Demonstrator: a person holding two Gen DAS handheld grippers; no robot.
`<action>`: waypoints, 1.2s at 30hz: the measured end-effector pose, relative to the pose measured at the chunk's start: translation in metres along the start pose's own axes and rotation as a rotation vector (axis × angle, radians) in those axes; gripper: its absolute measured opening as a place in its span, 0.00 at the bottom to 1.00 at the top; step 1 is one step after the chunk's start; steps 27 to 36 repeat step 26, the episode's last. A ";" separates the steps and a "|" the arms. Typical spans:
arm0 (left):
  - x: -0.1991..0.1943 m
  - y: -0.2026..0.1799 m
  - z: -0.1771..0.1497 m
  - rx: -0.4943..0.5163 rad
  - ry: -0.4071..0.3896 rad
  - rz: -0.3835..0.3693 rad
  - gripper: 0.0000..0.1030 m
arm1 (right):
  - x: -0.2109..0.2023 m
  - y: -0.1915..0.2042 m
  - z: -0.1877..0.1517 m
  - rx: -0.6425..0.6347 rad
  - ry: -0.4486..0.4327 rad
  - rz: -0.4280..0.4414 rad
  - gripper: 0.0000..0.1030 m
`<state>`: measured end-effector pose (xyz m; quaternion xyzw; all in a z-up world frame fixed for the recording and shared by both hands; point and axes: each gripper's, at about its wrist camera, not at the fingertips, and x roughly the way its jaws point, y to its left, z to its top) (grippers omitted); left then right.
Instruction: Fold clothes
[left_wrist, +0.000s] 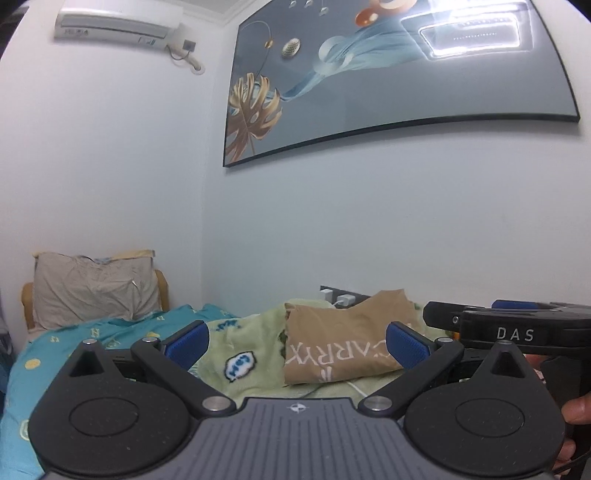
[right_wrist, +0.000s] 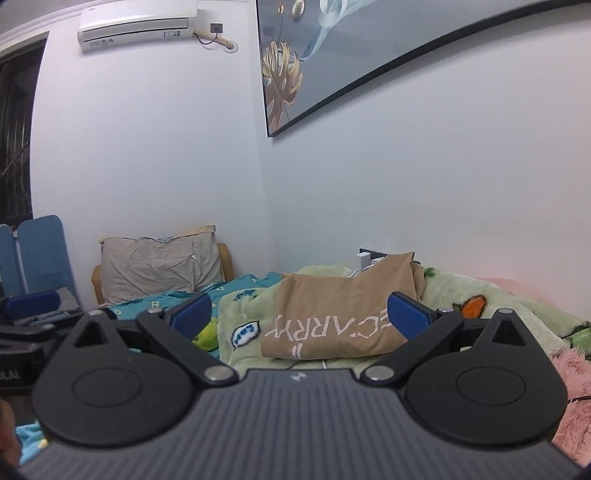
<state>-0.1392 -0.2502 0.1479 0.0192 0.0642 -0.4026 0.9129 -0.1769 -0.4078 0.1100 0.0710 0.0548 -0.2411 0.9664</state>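
A tan garment (left_wrist: 343, 339) with white lettering lies folded on a light green blanket (left_wrist: 251, 339) on the bed. It also shows in the right wrist view (right_wrist: 332, 314). My left gripper (left_wrist: 297, 341) is open and empty, held above the bed short of the garment. My right gripper (right_wrist: 301, 315) is open and empty, also short of the garment. The right gripper's body shows at the right edge of the left wrist view (left_wrist: 513, 328). The left gripper's body shows at the left edge of the right wrist view (right_wrist: 29, 317).
A grey pillow (left_wrist: 96, 291) leans on the headboard at the left. A teal patterned sheet (left_wrist: 55, 350) covers the bed's left part. A pink fluffy blanket (right_wrist: 569, 387) lies at the right. White chargers (left_wrist: 341, 297) sit in a wall socket behind the garment. A picture (left_wrist: 388, 85) hangs on the wall.
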 end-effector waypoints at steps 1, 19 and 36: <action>-0.001 0.002 -0.002 -0.010 -0.003 0.002 1.00 | 0.000 0.001 -0.002 -0.005 -0.004 -0.003 1.00; -0.003 0.026 -0.028 -0.055 0.015 0.050 1.00 | 0.003 0.021 -0.012 -0.059 0.007 -0.021 1.00; -0.007 0.029 -0.028 -0.058 0.008 0.066 1.00 | 0.000 0.027 -0.012 -0.045 -0.018 -0.043 1.00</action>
